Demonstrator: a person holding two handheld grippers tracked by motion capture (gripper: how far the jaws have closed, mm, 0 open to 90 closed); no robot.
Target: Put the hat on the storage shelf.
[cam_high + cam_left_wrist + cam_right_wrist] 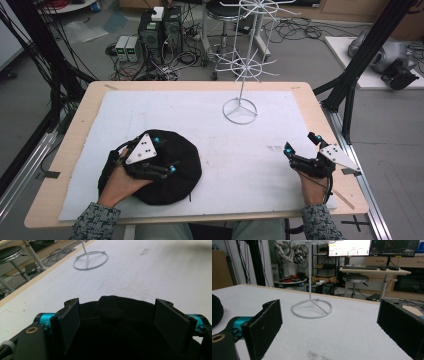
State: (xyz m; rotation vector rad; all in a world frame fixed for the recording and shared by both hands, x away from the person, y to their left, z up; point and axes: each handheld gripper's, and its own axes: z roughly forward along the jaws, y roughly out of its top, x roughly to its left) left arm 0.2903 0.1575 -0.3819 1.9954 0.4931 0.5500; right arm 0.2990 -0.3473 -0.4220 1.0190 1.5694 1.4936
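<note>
White sheeting [200, 120] covers most of a pale wooden table [75, 130], and beyond its far edge the floor holds tangled cables, two dark computer towers [160, 30] and a round stool [222, 10]. On the sheet, toward the far side and a little right of centre, stands a white wire rack [240, 107] with a ring base, a thin upright pole and spoked tiers higher up; the right gripper view shows the same ring base [311, 308] straight ahead, with monitors and a desk in the room behind. A black hat [172, 170] (soft, round, with a small button at its crown) lies flat on the sheet at the near left, well apart from the rack. The left gripper [165, 155] rests over the hat's near-left part, held by the person's left hand [120, 182]; in the left gripper view its jaws stand apart on either side of the crown [111, 313], the pads [71, 322] not pressing on the cloth, so nothing is gripped. The right gripper [301, 145] sits at the near right of the sheet, well apart from the hat, held by the right hand [312, 187]; its jaws are spread wide with only bare sheet between them, and a dark edge of the hat [216, 310] shows at the left of its view
</note>
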